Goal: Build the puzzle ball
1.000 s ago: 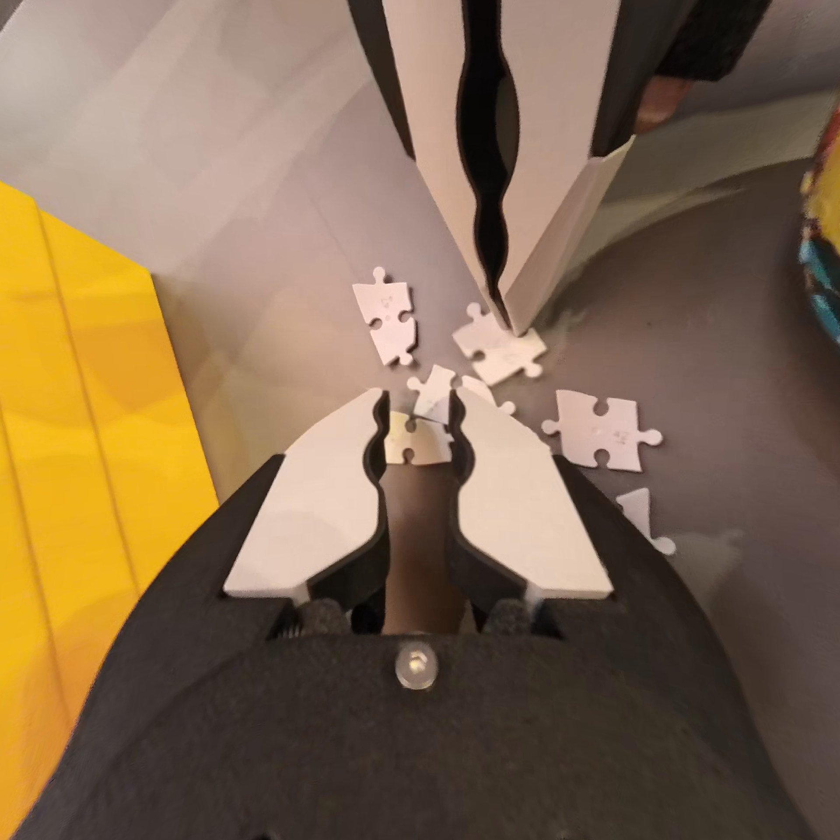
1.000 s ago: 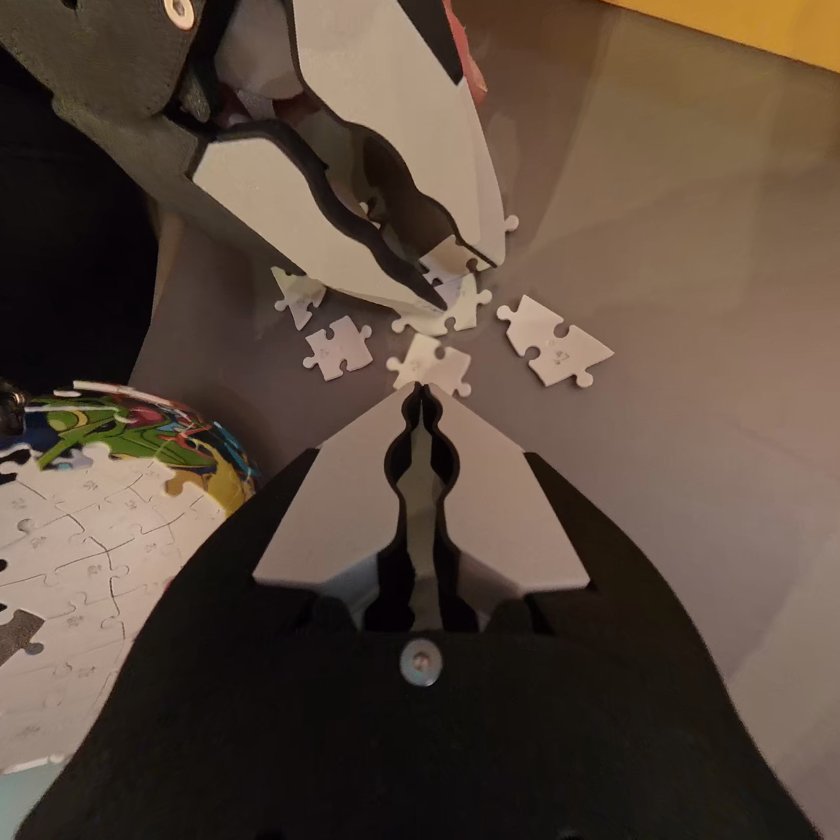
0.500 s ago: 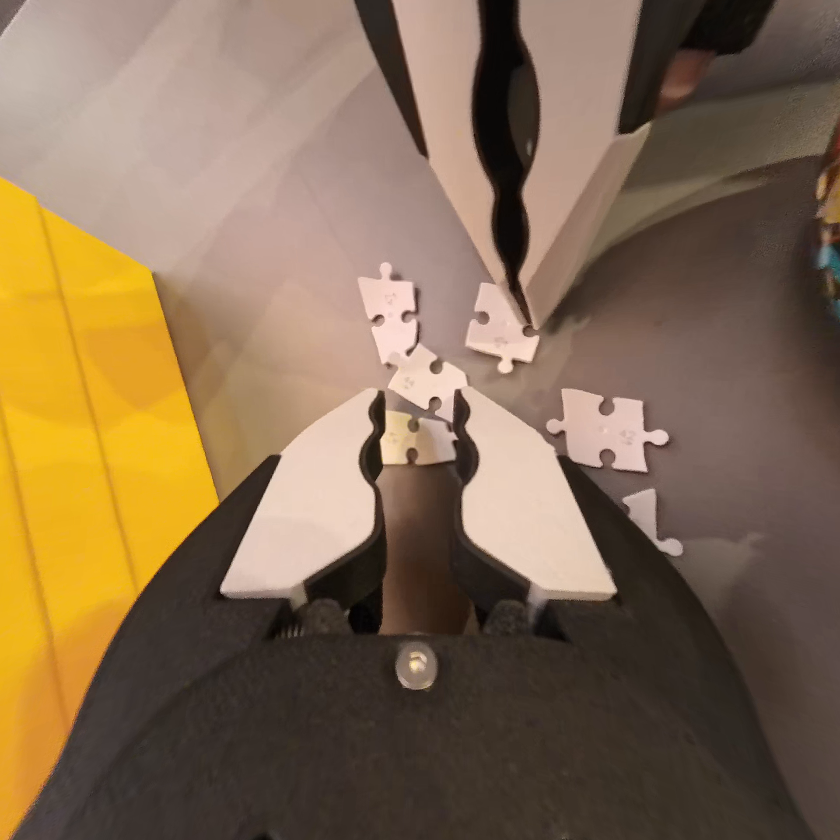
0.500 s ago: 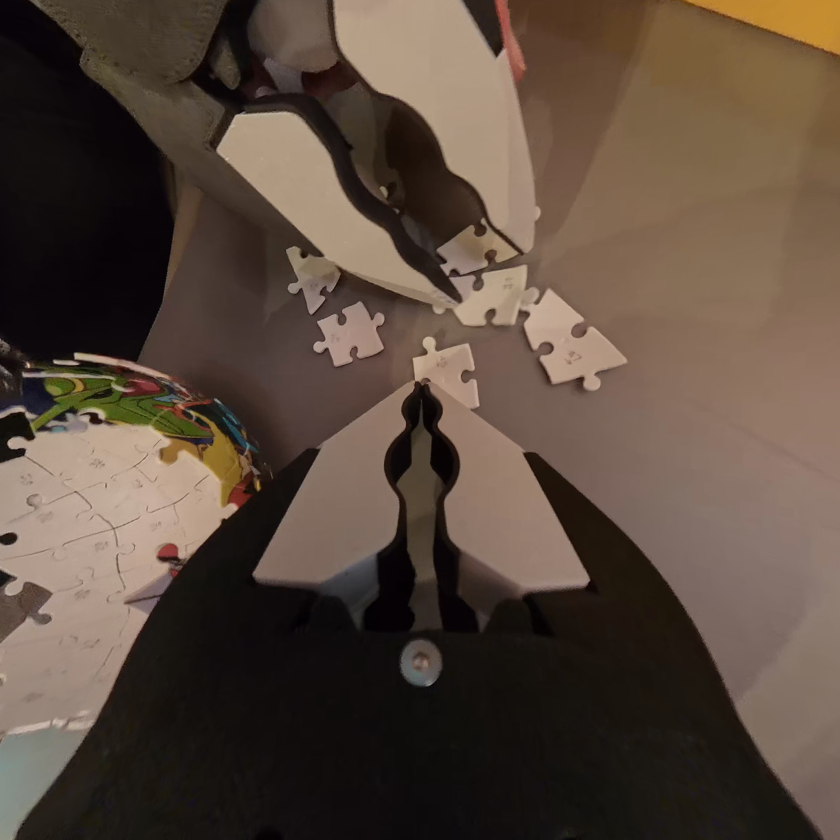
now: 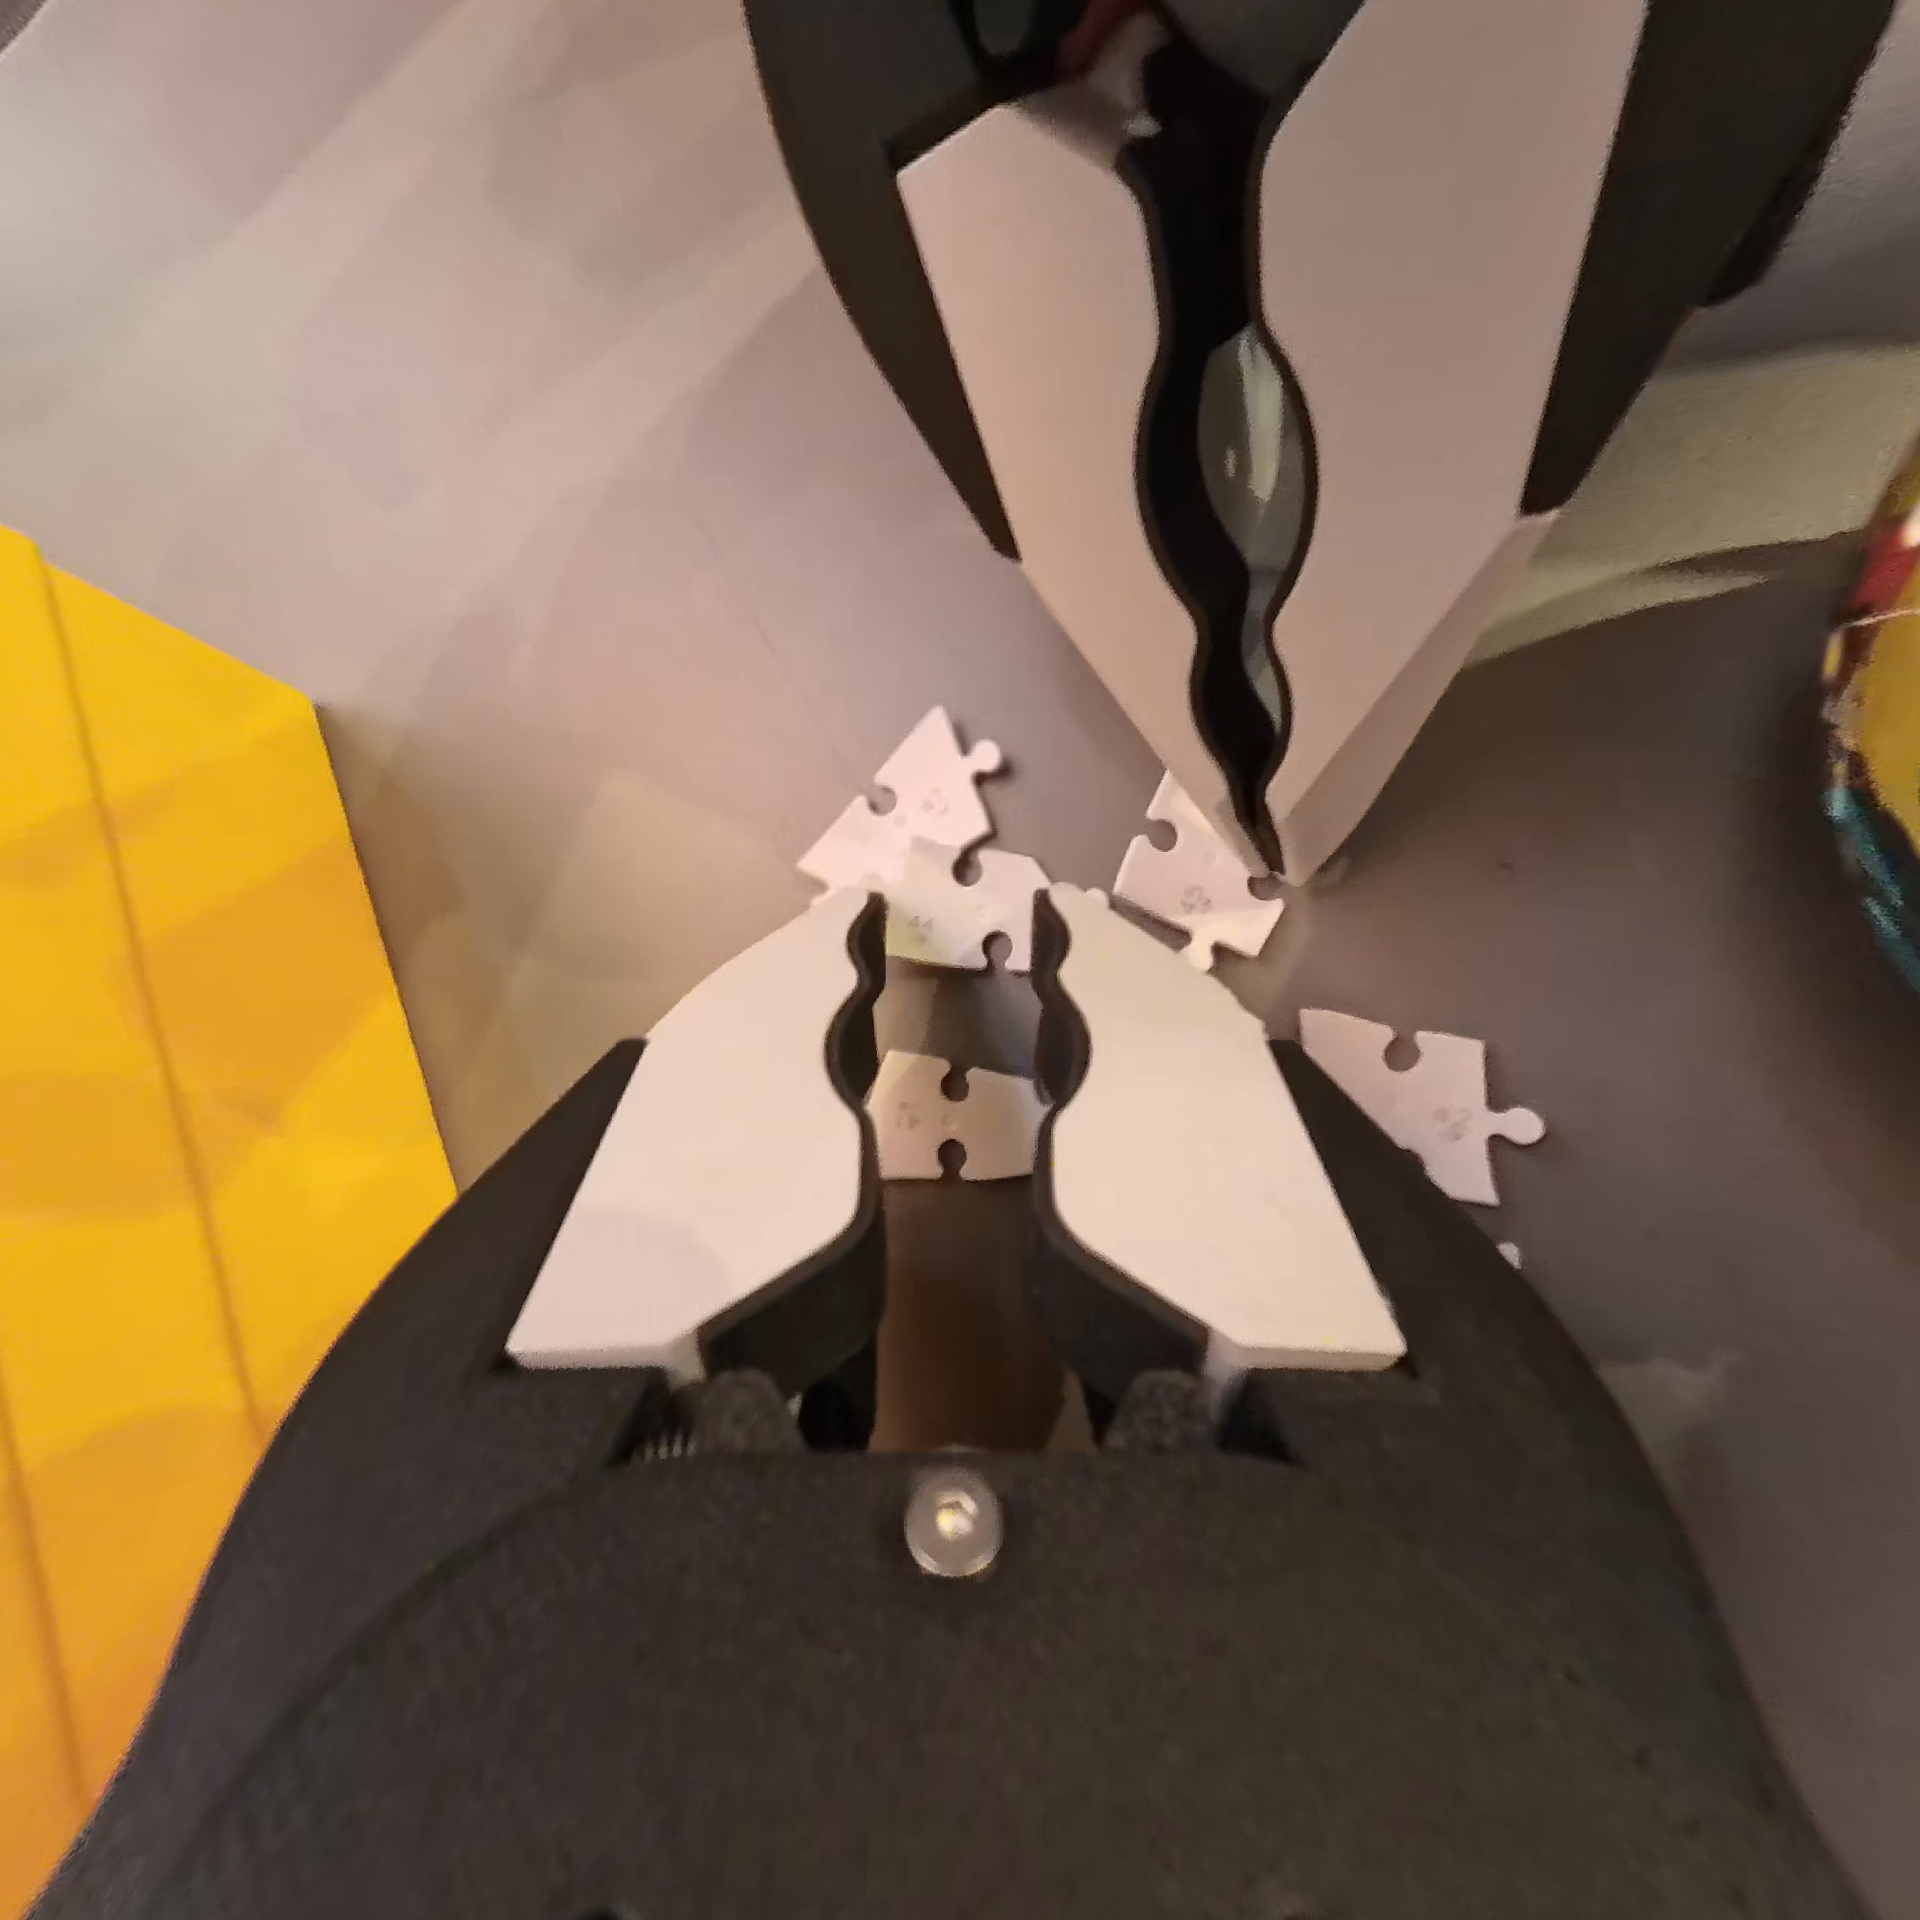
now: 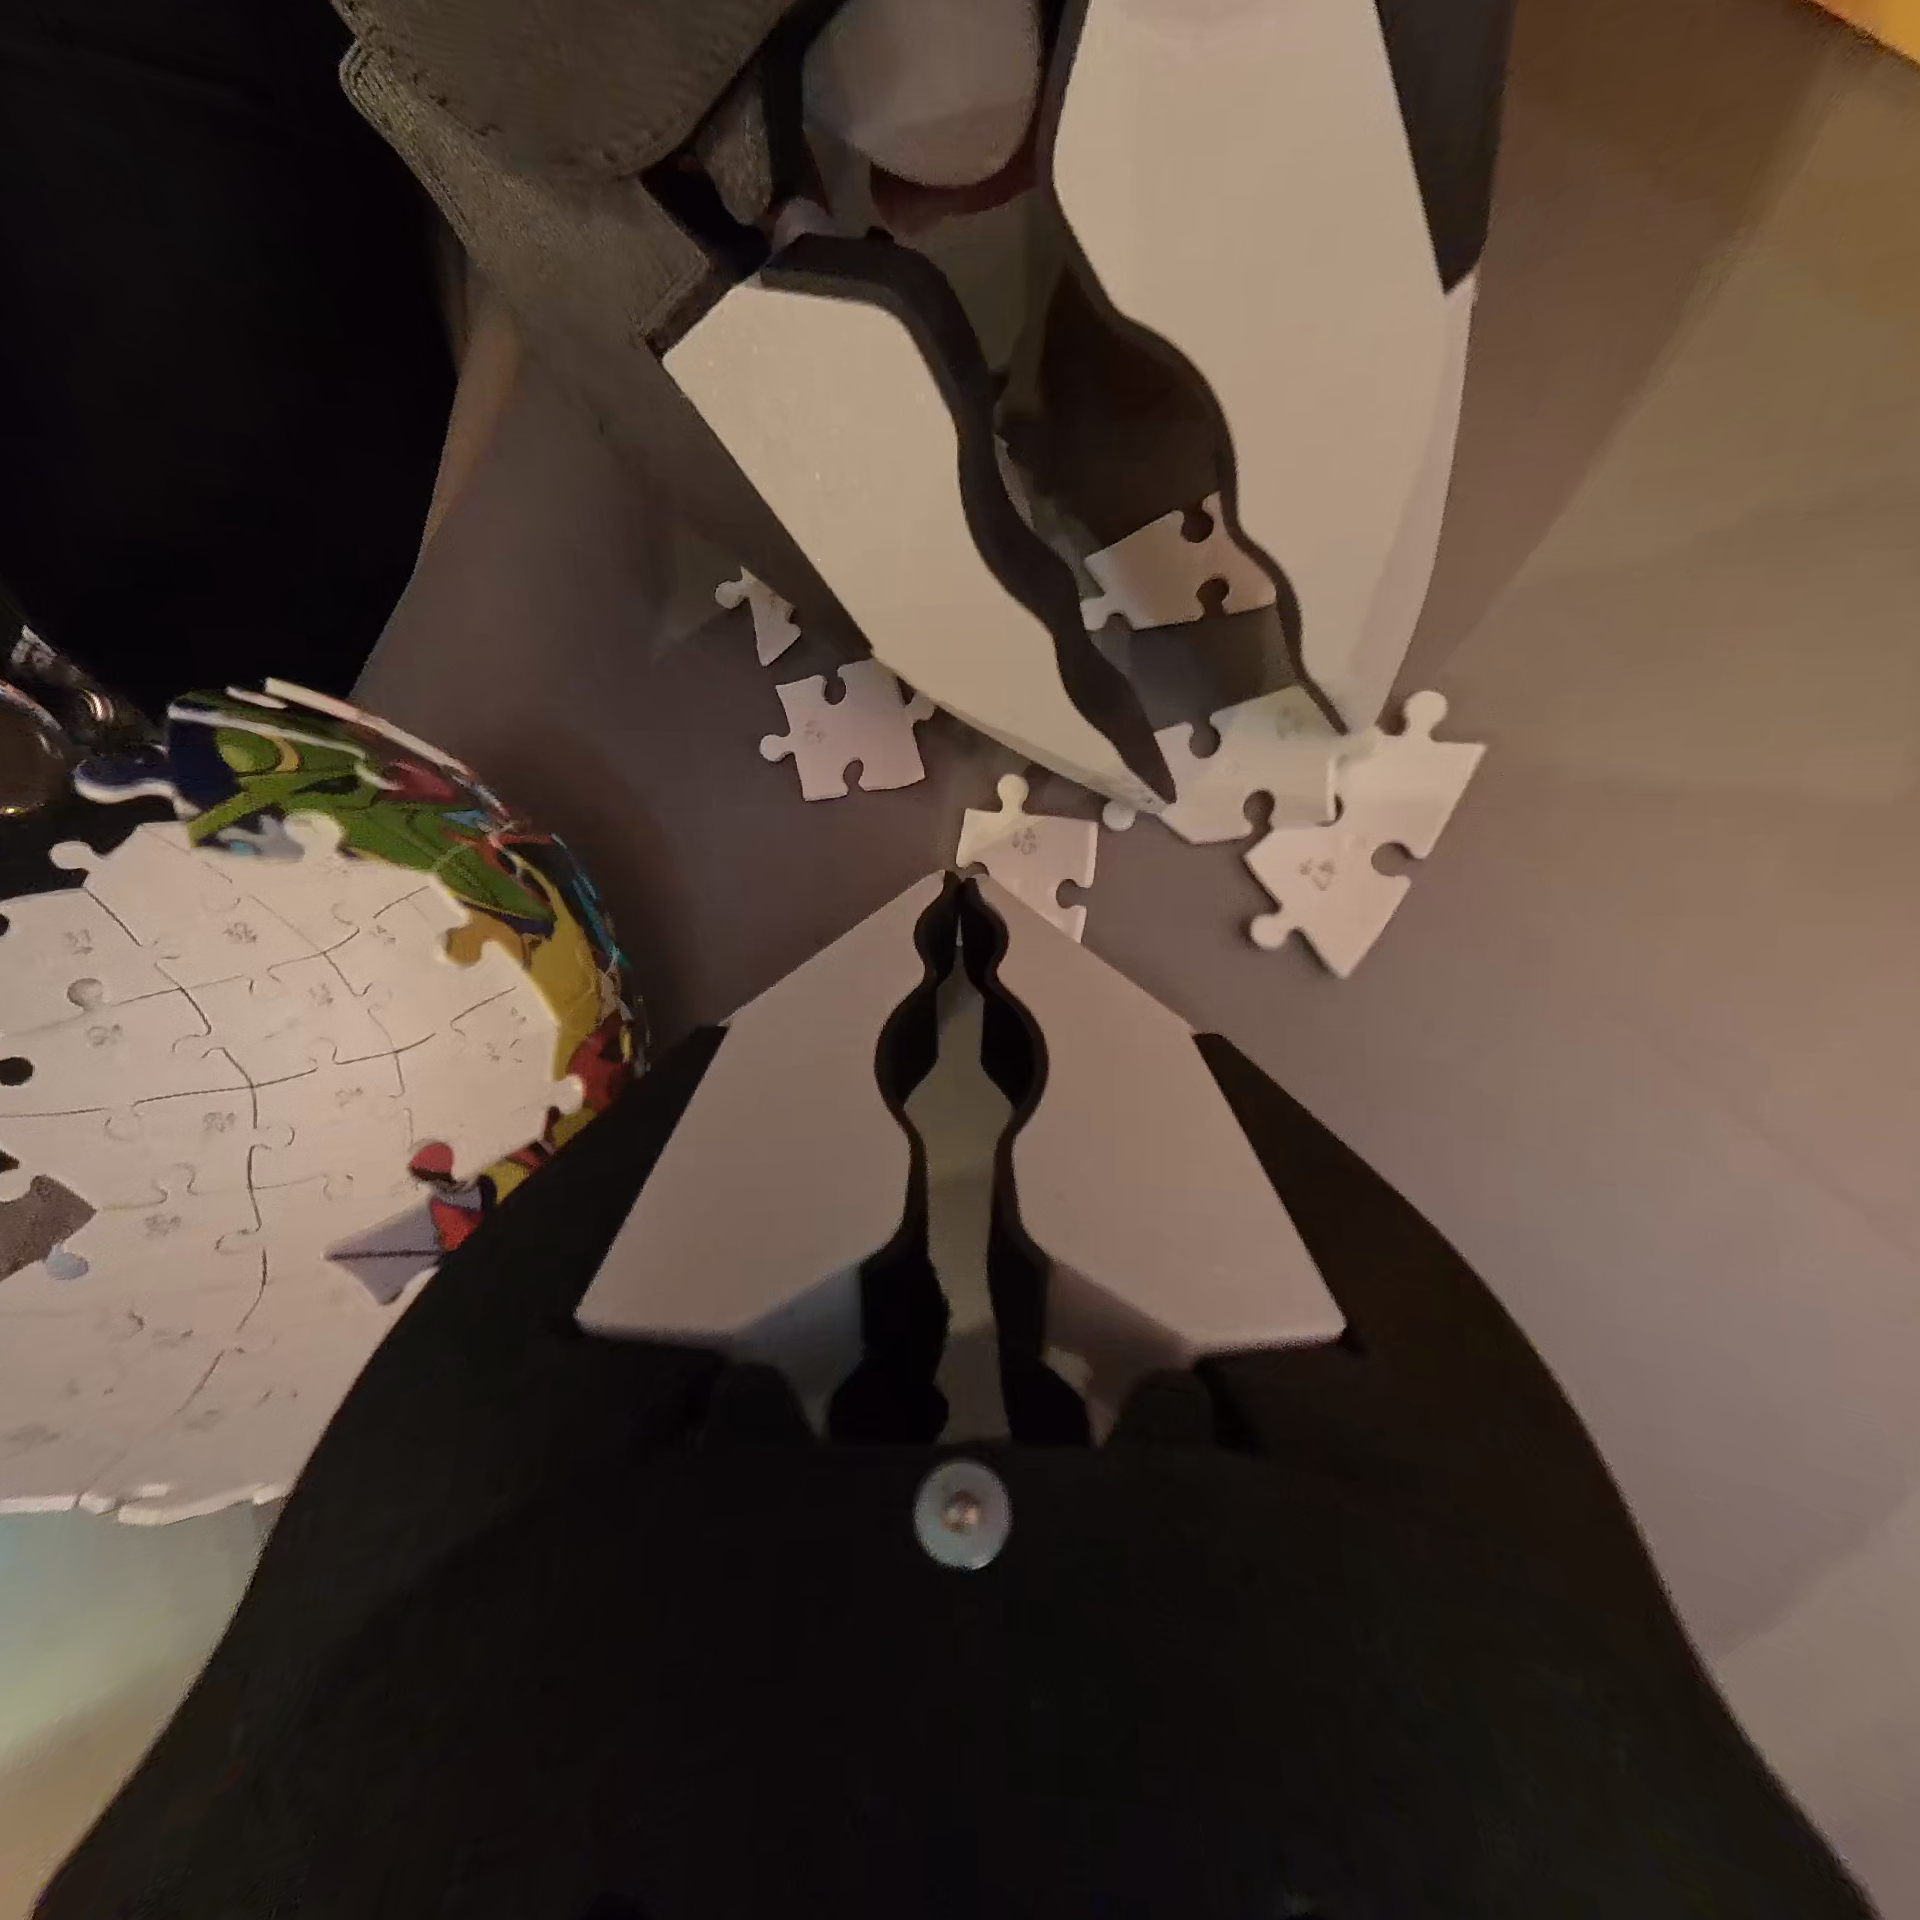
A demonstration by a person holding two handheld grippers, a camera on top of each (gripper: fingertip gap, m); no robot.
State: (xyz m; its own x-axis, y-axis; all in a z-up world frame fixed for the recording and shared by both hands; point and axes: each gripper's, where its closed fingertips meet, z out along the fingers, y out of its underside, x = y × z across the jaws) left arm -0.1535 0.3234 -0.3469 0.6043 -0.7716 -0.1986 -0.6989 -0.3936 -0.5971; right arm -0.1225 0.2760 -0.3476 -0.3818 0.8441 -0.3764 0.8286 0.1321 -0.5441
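My left gripper [image 5: 961,909] is shut on a white puzzle piece [image 5: 956,1127] that spans the gap halfway along its fingers. Its tips rest among loose white pieces [image 5: 966,904] on the grey table. In the right wrist view it comes down from above [image 6: 1247,753] with that piece [image 6: 1179,571] between its fingers. My right gripper [image 6: 956,883] is shut and empty, its tips against a loose piece [image 6: 1039,852]. The left wrist view shows its tips [image 5: 1262,852] on that piece [image 5: 1195,883]. The part-built puzzle ball [image 6: 260,1039] stands to the left of my right gripper.
Other loose pieces lie around the tips [image 6: 852,738] [image 6: 1351,862] [image 5: 1423,1112] [image 5: 914,810]. A yellow flat object [image 5: 156,1039] lies to the left of my left gripper. The ball's coloured edge [image 5: 1881,831] shows at the right. A grey sleeve [image 6: 540,125] is behind the left gripper. The tips of one gripper are about 5 centimeters away from the tips of the other.
The piece in my left gripper now sits deeper between its fingers, and that gripper has moved forward onto the loose pieces. My shut right gripper has pushed and turned a loose piece.
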